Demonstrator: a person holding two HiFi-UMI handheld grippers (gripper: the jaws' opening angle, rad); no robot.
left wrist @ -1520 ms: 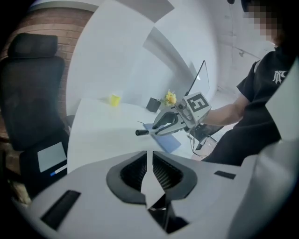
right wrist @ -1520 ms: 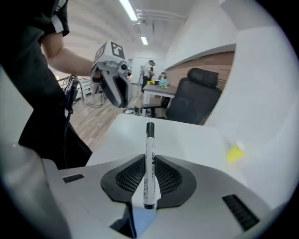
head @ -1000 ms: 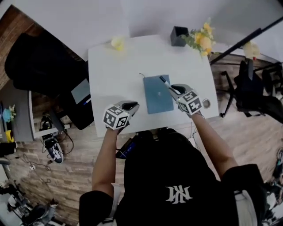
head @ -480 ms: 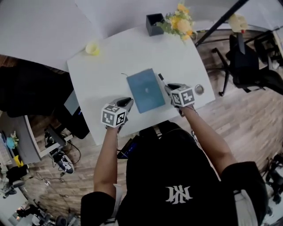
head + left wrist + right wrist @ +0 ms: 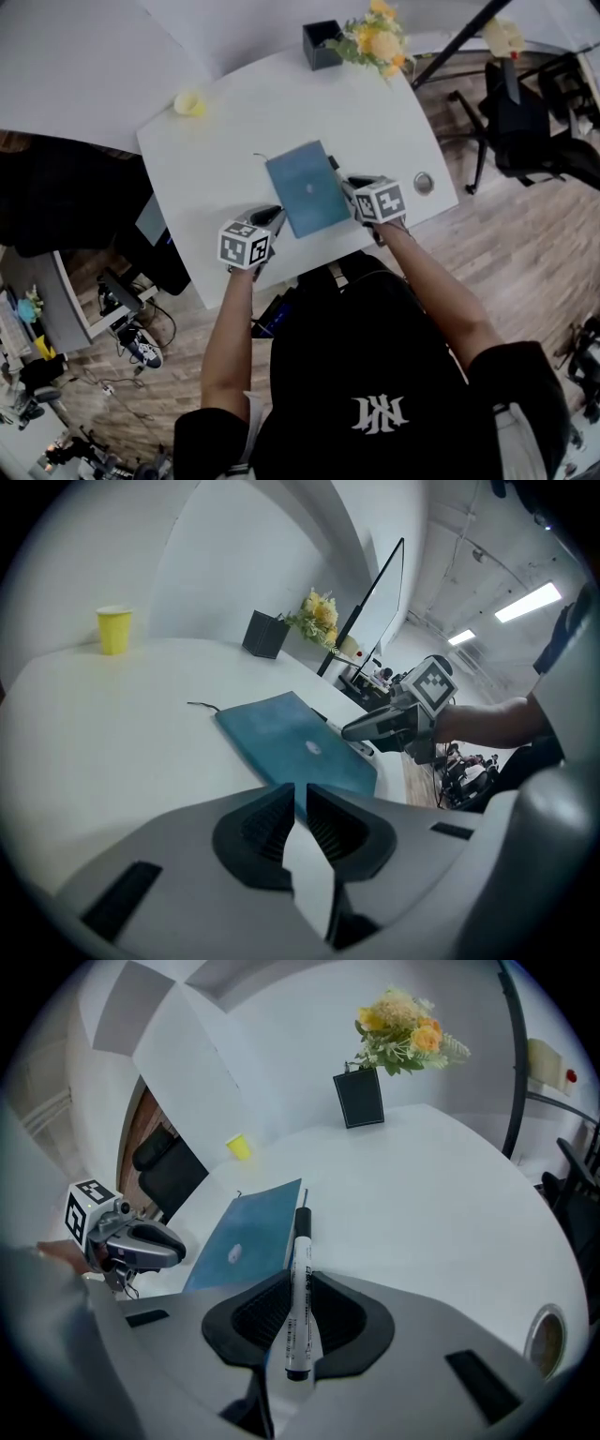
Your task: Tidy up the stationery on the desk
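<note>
Over the near edge of the white worktop (image 5: 225,141), the left hand-held gripper (image 5: 271,218) has its jaws a narrow slit apart, with nothing between them. The blue notebook (image 5: 306,187) lies flat just beside it. At the notebook's right edge, the right hand-held gripper (image 5: 349,187) clamps a white marker (image 5: 299,1279).

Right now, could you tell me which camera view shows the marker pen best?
The right gripper view: the marker pen lies full length, gripped between the jaws. The head view shows only its dark tip beside the blue notebook; the left gripper view shows a short white stretch under the right gripper.
</note>
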